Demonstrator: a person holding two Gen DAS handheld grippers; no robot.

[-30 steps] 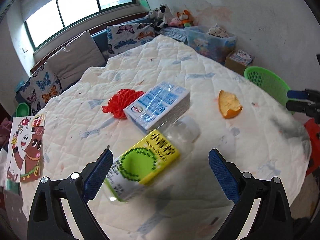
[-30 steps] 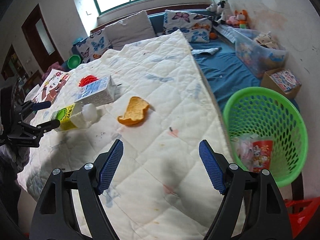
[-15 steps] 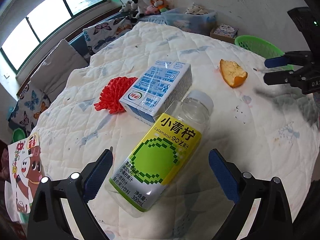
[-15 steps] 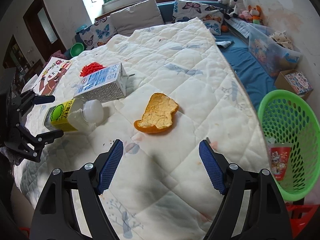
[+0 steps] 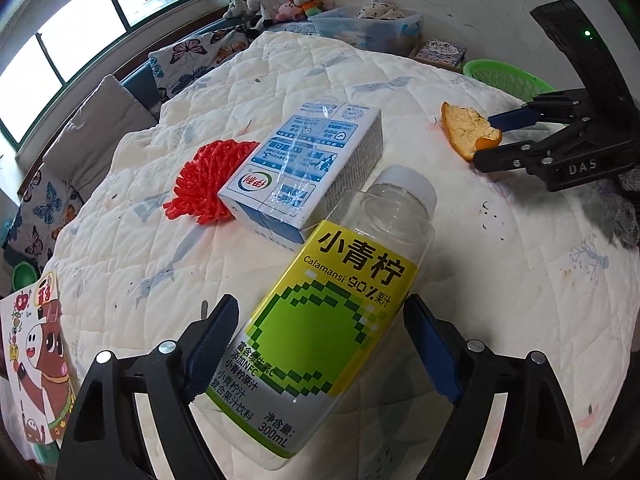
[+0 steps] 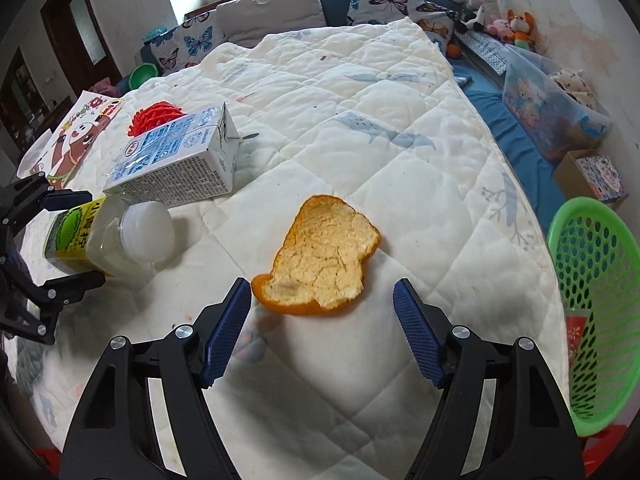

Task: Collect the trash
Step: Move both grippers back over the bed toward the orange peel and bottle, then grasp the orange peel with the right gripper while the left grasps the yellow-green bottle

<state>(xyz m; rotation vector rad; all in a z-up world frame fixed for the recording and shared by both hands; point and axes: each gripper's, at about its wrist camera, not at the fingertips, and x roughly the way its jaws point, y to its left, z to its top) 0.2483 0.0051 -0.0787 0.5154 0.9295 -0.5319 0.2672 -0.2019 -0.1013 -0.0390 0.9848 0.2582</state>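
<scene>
From the left wrist, the left gripper (image 5: 320, 344) straddles one bottle (image 5: 320, 344) lying on its side on the quilt (image 5: 500, 292), cap pointing away; its jaws are closing, with the bottle's lower half between the two blue pads, the left pad at or just beside the label and the right pad close to it, though I cannot tell if either presses yet. Just past the cap lies one carton (image 5: 308, 172) on its side, touching or nearly touching the bottle's shoulder, and one red net (image 5: 208, 184) is tucked against the carton's far left side. Toward the quilt's right edge sits one orange peel (image 5: 468, 132), with the right gripper (image 5: 496, 138) reaching in around it, one finger on each side. One green basket (image 5: 504, 76) shows beyond that edge. From the right wrist, the right gripper (image 6: 320, 320) hangs over the peel (image 6: 324, 256), jaws closing but wide apart, the peel's near rim between the fingertips and neither pad clearly touching it. To the left lie the bottle (image 6: 108, 240), the carton (image 6: 176, 164) and the net (image 6: 154, 114) behind it, with the left gripper (image 6: 74, 238) set around the bottle near the quilt's left edge. The basket (image 6: 596, 300) stands off the quilt's right edge, lower than the quilt (image 6: 400, 128), with some red packaging inside.
</scene>
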